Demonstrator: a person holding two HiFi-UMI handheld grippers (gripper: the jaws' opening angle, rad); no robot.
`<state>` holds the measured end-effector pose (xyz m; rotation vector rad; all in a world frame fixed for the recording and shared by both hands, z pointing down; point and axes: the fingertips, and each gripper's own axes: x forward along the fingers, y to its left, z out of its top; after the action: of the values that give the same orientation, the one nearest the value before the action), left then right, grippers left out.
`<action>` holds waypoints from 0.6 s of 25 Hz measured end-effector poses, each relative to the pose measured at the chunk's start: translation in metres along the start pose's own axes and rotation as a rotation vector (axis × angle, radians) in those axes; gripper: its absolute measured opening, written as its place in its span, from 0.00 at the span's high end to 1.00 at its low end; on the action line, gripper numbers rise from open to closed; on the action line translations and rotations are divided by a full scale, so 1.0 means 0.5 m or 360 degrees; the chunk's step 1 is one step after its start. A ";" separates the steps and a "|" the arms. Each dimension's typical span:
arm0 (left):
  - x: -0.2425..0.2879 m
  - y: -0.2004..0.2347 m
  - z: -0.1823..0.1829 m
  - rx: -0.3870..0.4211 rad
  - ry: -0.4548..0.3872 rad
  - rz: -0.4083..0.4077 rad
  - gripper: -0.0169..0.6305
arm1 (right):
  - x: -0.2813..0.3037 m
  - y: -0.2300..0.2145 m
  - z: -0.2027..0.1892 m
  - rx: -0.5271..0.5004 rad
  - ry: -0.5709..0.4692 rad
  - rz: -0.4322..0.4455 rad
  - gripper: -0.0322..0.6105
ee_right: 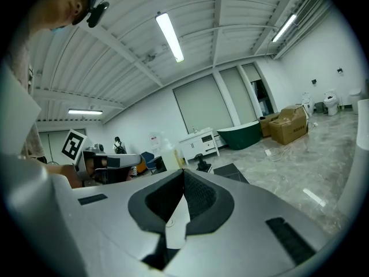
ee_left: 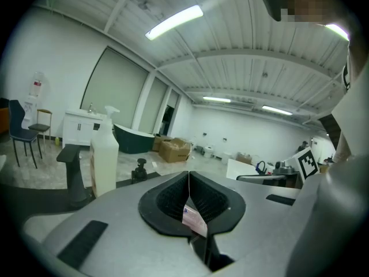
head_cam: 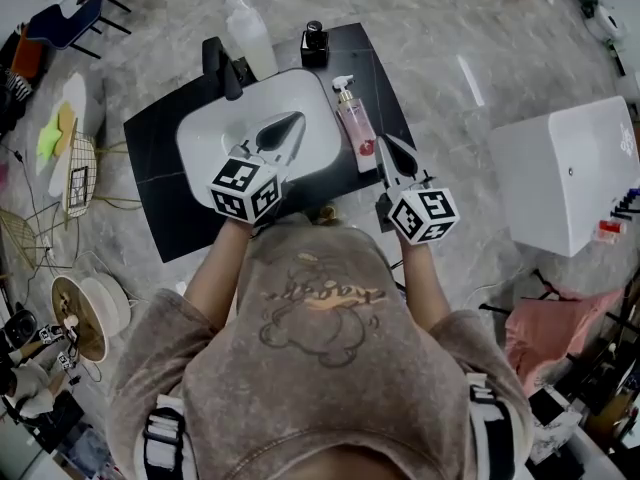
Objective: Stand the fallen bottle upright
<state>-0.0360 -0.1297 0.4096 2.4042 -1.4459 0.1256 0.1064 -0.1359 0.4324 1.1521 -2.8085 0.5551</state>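
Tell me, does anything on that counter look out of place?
Yes: the pink pump bottle lies on its side on the black counter beside the white basin, while the tall pale bottle and small dark bottle stand upright.

Brown T-shirt point(head_cam: 320, 318), grey left claw point(head_cam: 297, 119), right claw point(head_cam: 383, 140)

Black surface point(head_cam: 160, 173) stands on a grey marbled floor point(head_cam: 450, 88); a white basin point(head_cam: 300, 93) takes up its middle. At the far edge: black faucet point(head_cam: 222, 65), upright white bottle point(head_cam: 250, 33), and small dark bottle point(head_cam: 315, 41), well apart from each other. Pink bottle point(head_cam: 357, 128) lies flat just right of the basin, pump end toward the far edge.
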 end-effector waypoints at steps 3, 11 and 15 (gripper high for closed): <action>0.014 0.011 0.015 -0.0005 0.0000 -0.0037 0.94 | 0.015 -0.002 0.013 -0.0009 -0.0010 -0.0015 0.95; 0.032 0.038 0.038 0.0054 -0.0002 -0.0119 0.94 | 0.043 0.011 0.025 -0.0027 -0.0042 -0.0069 0.95; 0.028 0.042 0.026 0.0045 -0.0004 -0.0136 0.94 | 0.048 0.015 0.020 -0.0034 -0.0034 -0.0098 0.95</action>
<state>-0.0489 -0.1550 0.4058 2.4853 -1.3483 0.1237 0.0849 -0.1504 0.4254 1.2435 -2.7787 0.5102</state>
